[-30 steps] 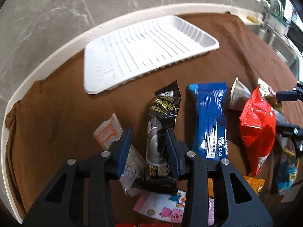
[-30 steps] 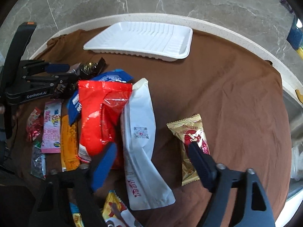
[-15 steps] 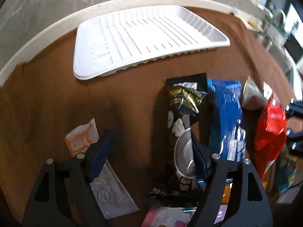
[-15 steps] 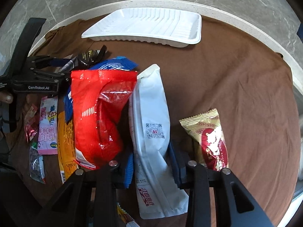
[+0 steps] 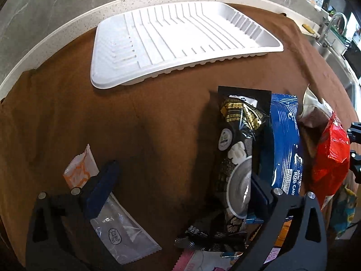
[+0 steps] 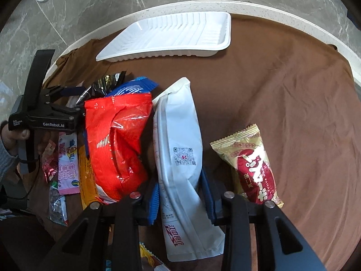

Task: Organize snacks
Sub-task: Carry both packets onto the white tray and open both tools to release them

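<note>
In the left wrist view, my left gripper (image 5: pixel 180 188) stands wide over the brown cloth, its jaws still opening. A black snack packet (image 5: pixel 237 158) lies flat between them, resting against the right finger only, with the left finger far off it. Beside it lie a blue roll-cake packet (image 5: pixel 284 149) and a red bag (image 5: pixel 331 158). In the right wrist view, my right gripper (image 6: pixel 181 194) is shut on a white pouch (image 6: pixel 178 135), both pads pressing its lower half. The empty white tray (image 6: pixel 171 36) sits at the far edge of the table.
A gold-and-red packet (image 6: pixel 250 164) lies right of the pouch, the red bag (image 6: pixel 117 144) to its left. Pink (image 6: pixel 67 162) and orange packets crowd the near left. An orange-and-clear sachet (image 5: pixel 79 169) lies under the left finger. A sink (image 5: pixel 334 38) lies far right.
My left gripper let go of the black packet, spread its jaws wide and sank lower. The right gripper closed from open onto the white pouch.
</note>
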Motion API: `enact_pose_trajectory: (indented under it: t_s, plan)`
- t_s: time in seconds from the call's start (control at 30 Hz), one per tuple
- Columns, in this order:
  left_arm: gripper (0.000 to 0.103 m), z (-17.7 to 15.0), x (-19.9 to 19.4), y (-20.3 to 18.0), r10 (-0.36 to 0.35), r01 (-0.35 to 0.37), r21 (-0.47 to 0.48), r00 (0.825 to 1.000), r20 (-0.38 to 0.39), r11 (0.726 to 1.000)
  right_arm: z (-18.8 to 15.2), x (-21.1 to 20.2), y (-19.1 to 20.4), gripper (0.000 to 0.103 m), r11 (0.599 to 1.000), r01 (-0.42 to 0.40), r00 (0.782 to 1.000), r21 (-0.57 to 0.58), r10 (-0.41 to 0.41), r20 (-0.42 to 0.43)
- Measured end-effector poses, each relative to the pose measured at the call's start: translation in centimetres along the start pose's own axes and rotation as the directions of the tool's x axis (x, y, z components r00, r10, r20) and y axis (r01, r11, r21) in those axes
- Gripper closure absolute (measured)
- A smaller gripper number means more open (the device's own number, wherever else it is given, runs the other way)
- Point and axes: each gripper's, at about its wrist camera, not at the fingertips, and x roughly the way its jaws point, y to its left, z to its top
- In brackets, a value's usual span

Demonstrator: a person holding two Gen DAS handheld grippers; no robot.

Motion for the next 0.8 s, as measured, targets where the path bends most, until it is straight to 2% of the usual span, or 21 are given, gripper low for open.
enact_pose_trajectory:
  t_s: [0.03, 0.07, 0.13, 0.17, 0.2, 0.23, 0.27, 0.4, 0.5, 0.67, 0.8]
  plan:
    - [0.009, 0.2, -0.8, -0.1, -0.003, 0.003, 0.018, 1.0, 0.001, 1.0, 0.0, 0.0, 0.0, 0.067, 1.0, -0.004, 1.0, 0.003, 0.004, 0.001]
    - [0.017, 0.0, -1.7, -0.3, -0.007, 0.007, 0.039, 1.0, 0.003, 0.999, 0.0, -0.1, -0.1, 0.067, 1.0, -0.006, 1.0, 0.005, 0.006, 0.002]
    - [0.036, 0.2, -2.2, -1.6, -0.005, 0.004, 0.106, 1.0, 0.012, 0.994, 0.0, -0.1, 0.0, 0.067, 1.0, -0.007, 1.0, 0.008, 0.007, 0.003]
    - [0.051, 0.3, -2.4, -2.1, -0.006, 0.003, 0.132, 1.0, 0.022, 0.991, -0.1, -0.1, 0.0, 0.067, 1.0, -0.006, 1.0, 0.008, 0.006, 0.003]
    - [0.062, 0.4, -2.5, -2.6, -0.015, 0.012, 0.155, 1.0, 0.018, 0.988, 0.0, -0.1, 0.0, 0.067, 1.0, -0.006, 1.0, 0.01, 0.006, 0.002]
    - [0.067, 0.6, -2.5, -3.0, -0.016, 0.014, 0.159, 1.0, 0.015, 0.987, -0.1, -0.2, -0.1, 0.067, 1.0, -0.005, 1.0, 0.01, 0.005, 0.002]
    - [0.076, 0.8, -2.5, -3.3, -0.028, 0.026, 0.159, 1.0, 0.011, 0.987, -0.1, -0.2, 0.0, 0.067, 1.0, -0.004, 1.0, 0.01, 0.004, 0.002]
    - [0.083, 1.0, -2.6, -3.6, -0.049, 0.047, 0.143, 0.999, 0.01, 0.989, 0.0, -0.2, 0.1, 0.067, 1.0, 0.003, 1.0, 0.014, -0.003, 0.001]
    - [0.084, 0.9, -2.7, -3.2, -0.097, 0.096, 0.114, 0.995, -0.001, 0.989, 0.0, -0.3, 0.0, 0.07, 1.0, 0.002, 1.0, 0.018, -0.002, -0.002]
    - [0.084, 0.7, -3.6, -1.8, -0.156, 0.155, 0.077, 0.988, 0.006, 0.985, 0.2, -0.6, -0.7, 0.073, 0.997, -0.051, 0.999, 0.062, 0.052, -0.01]
    - [0.084, 0.7, -4.4, -1.3, -0.172, 0.171, 0.081, 0.985, 0.003, 0.982, 0.4, -1.5, -1.3, 0.073, 0.99, -0.091, 0.996, 0.104, 0.091, 0.005]
